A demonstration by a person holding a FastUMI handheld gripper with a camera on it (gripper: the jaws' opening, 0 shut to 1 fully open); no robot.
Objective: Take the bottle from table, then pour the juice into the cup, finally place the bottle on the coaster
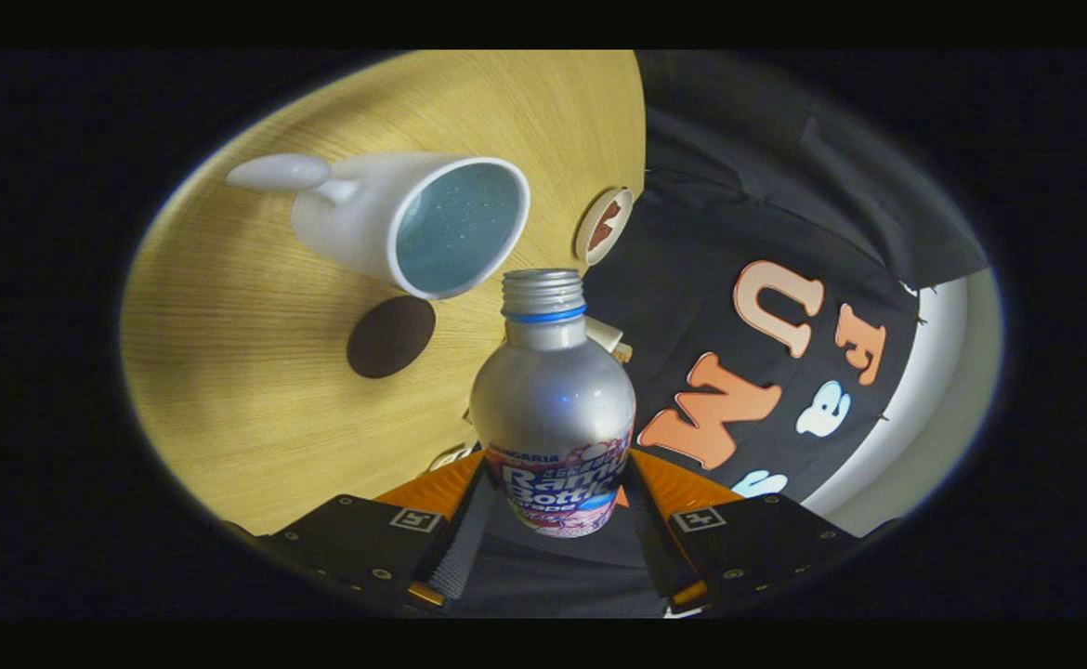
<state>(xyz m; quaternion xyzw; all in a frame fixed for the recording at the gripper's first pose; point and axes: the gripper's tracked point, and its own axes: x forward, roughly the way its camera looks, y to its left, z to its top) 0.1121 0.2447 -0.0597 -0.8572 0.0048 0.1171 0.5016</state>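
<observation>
My gripper [555,497] is shut on the silver bottle [553,409], both fingers pressing on its labelled lower body. The bottle has no cap, and its threaded open neck [542,293] points toward the cup. The whole view is rolled sideways, so the bottle is tipped over relative to the wooden table [255,400]. The white cup [413,228], pale blue inside and with its handle on the far side, stands on the table just beyond the neck, its mouth facing me. A dark brown round coaster [391,336] lies on the table beside the cup, close to the bottle's shoulder.
A small round disc [604,226] with a white rim and a brown pattern lies near the table's edge beyond the bottle. A small white object [605,334] peeks out behind the bottle's neck. The booth's black cloth wall rises past the table's edge.
</observation>
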